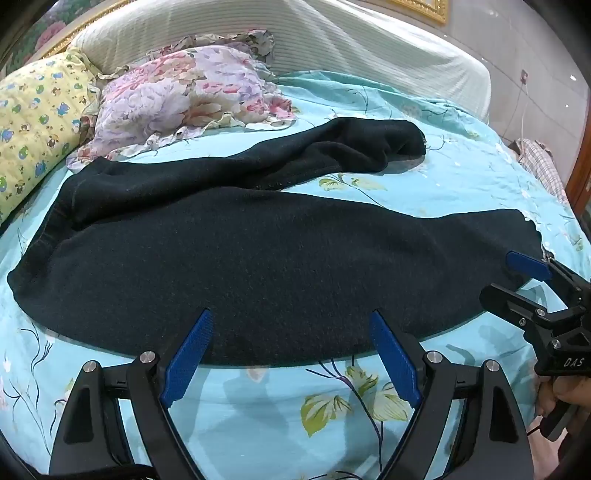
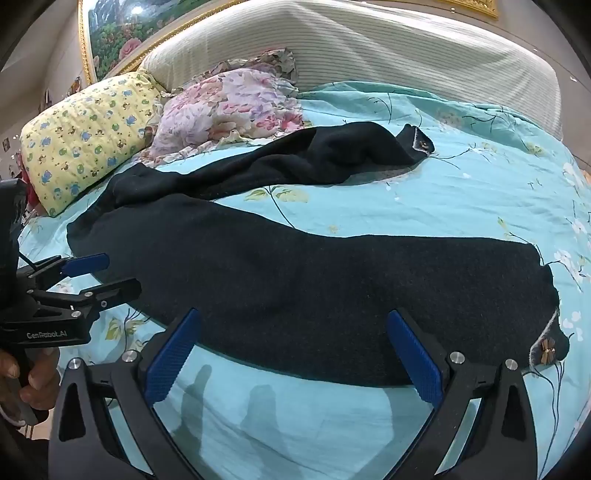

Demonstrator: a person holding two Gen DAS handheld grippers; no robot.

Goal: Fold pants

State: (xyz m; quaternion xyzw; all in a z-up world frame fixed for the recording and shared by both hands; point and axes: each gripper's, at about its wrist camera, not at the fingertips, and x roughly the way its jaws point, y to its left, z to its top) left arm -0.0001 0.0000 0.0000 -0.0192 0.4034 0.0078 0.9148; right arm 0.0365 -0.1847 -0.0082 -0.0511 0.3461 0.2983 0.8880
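Observation:
Black pants [image 1: 258, 258] lie spread on a turquoise floral bedsheet [image 1: 258, 406], waist at the left, both legs running right. The near leg lies flat; the far leg [image 1: 351, 147] is rumpled. In the right wrist view the pants [image 2: 332, 295] show a decorated cuff [image 2: 546, 350] at the right. My left gripper [image 1: 291, 321] is open, fingertips over the near leg's front edge. It also shows in the right wrist view [image 2: 107, 273]. My right gripper [image 2: 291, 321] is open, over the near leg's front edge toward the cuff. It also shows in the left wrist view [image 1: 517, 273].
A yellow printed pillow [image 1: 33, 125] and a pink floral pillow [image 1: 184, 96] lie at the far left by the striped headboard [image 1: 295, 33]. Plaid cloth [image 1: 539, 162] hangs off the bed's right edge. A framed picture [image 2: 122, 26] hangs on the wall.

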